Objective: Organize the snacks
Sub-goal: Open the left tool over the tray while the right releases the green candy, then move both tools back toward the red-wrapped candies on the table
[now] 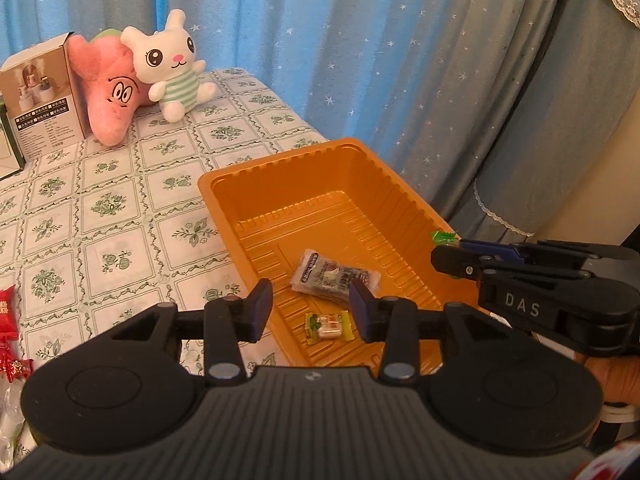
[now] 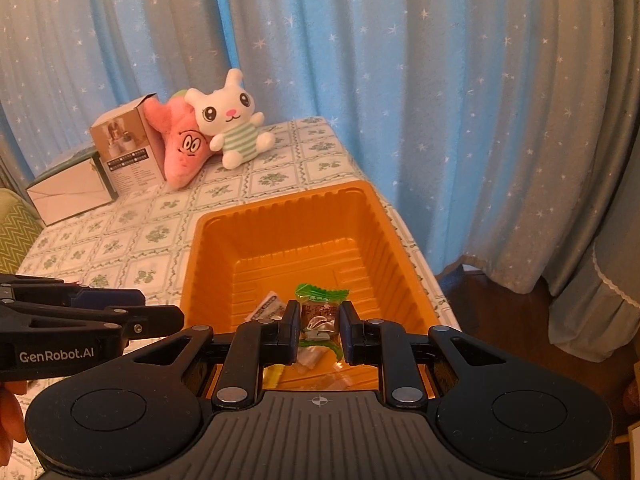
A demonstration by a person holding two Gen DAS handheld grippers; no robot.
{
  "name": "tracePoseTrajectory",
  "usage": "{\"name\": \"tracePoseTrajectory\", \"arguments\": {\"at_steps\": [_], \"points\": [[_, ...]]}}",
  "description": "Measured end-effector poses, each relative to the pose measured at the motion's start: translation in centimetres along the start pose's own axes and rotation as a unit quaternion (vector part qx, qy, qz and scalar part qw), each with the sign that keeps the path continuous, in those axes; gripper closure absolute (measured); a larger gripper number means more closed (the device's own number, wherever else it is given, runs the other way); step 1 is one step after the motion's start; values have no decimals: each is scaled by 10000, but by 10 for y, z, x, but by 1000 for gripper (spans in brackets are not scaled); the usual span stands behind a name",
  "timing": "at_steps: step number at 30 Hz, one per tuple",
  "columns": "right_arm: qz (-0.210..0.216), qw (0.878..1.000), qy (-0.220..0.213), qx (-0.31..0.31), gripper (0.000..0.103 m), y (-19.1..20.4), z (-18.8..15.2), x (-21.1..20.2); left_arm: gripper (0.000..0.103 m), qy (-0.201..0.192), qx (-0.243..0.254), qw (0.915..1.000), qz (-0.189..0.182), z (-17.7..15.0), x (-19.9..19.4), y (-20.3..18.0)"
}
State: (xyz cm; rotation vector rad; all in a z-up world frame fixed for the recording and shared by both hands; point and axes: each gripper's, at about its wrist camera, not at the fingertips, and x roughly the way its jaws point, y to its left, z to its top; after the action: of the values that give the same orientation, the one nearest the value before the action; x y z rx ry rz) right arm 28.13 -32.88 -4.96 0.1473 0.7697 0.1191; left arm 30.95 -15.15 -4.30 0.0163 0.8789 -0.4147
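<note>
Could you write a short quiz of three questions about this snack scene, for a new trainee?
1. True or false: the left gripper is shut on a snack.
2. Which thing does the right gripper hold? A) the grey packet; B) the green-wrapped candy; C) the white rabbit toy.
3. Fill in: the yellow-green candy lies inside the orange ____.

Key
1. False: its jaws are open and nothing is between them.
2. B: it is clamped between the fingers, over the tray.
3. tray
</note>
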Motion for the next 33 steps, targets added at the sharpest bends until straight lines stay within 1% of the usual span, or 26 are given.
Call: {"name": "tracePoseTrajectory", "arguments": {"at_steps": [3,7,8,9,11,16,21,26,33], "points": [[66,10000,25,35,82,2,1,2,65,-8,20,10000,36,-1,-1,2],[161,9996,-74,240,82,-2,3,3,65,-29,-29,9999,101,-2,-3,9],[159,9994,-97,287,80,-4,4,3,65,-27,-50,9999,117,-3,-4,10],[155,9992,-125,358,71,-5,4,1,65,-26,-67,9999,143,-4,-5,12],[169,9985,-152,506,59,-9,5,-1,65,-35,-94,9998,180,-5,-7,16],[90,9971,-105,751,58,-15,6,-10,65,-77,-137,9995,257,-7,-18,24],[90,9967,-118,793,58,-10,8,-24,65,-165,-204,9991,346,-10,-37,32],[162,9979,-103,620,58,11,7,-39,65,-281,-277,9983,436,-14,-60,38],[320,9989,-98,340,58,54,5,-58,65,-470,-321,9965,615,-24,-100,52]]}}
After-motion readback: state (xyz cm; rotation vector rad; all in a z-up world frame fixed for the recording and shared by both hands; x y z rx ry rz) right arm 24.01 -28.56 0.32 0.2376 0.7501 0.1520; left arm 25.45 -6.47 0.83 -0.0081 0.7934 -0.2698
